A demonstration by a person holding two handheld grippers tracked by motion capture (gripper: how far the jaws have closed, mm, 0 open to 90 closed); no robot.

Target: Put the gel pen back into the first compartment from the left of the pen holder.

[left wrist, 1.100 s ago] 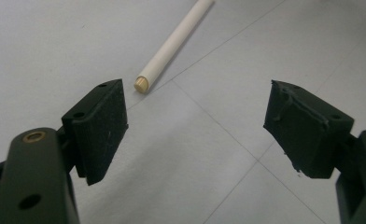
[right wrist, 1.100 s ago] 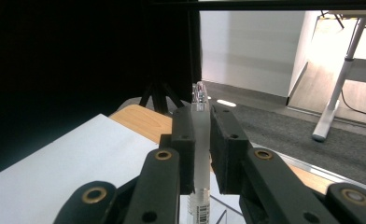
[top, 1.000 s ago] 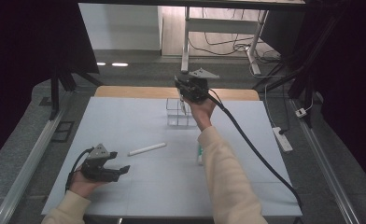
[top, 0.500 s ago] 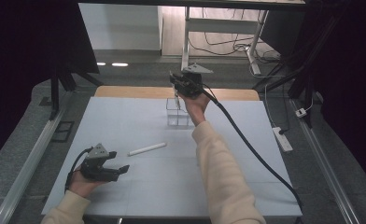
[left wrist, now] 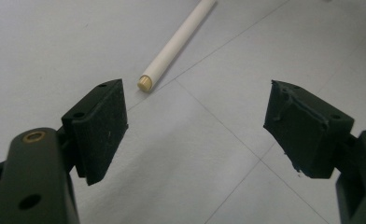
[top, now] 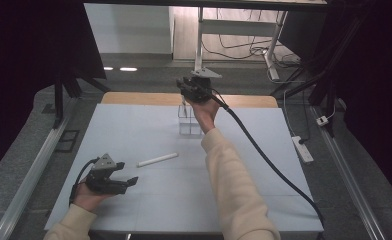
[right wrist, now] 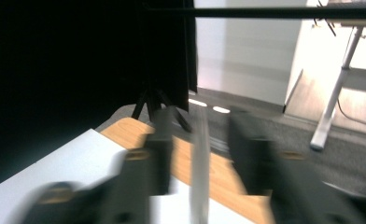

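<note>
A white tube with a tan end lies on the white table, left of the middle. It shows as the tube just beyond my left gripper, which rests low at the front left, open and with nothing in it. My right gripper is held up over a small clear rack at the far middle. In the blurred right gripper view a pale upright tube stands between its jaws. Whether they press on it I cannot tell.
A thick black cable trails from the right gripper across the table's right half. A wooden strip borders the far edge. A power strip lies on the floor to the right, and black stands rise at the left.
My right gripper has risen a little and drifted left and away above the rack. The left gripper and the lying tube have stayed put.
</note>
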